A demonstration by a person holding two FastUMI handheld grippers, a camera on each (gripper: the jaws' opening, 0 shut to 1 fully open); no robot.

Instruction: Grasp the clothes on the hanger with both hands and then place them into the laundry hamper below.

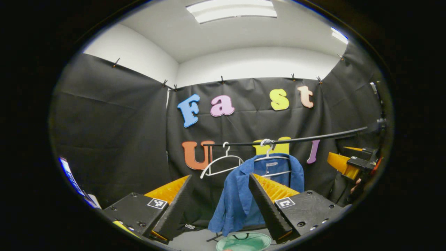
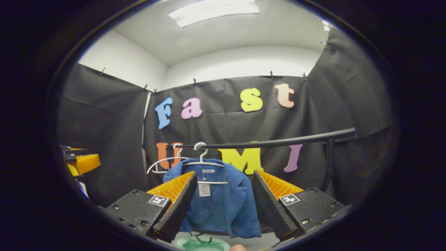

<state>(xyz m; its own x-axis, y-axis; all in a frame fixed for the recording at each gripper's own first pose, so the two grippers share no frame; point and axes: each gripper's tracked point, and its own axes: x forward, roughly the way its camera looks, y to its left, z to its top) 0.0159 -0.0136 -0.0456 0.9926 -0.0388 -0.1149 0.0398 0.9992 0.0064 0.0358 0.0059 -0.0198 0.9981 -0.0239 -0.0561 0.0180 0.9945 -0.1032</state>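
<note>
Both tongs (image 2: 223, 202) open — jacket (image 2: 223, 205) beyond.

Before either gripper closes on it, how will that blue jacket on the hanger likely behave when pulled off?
The blue jacket drapes in loose folds, so it is probably floppy and will sag between grips. It hangs on a thin white hanger hooked over the rail, so that may swing or come along.

Black cloth (image 1: 115, 125) lines the booth on three sides, pinned up by small clips (image 2: 194, 81) along its top edge. Above it, white wall (image 1: 258, 64) and white ceiling (image 2: 278, 28), a bright light panel (image 1: 231, 9) glowing overhead. Pale grey floor (image 1: 195, 240) below.
</note>
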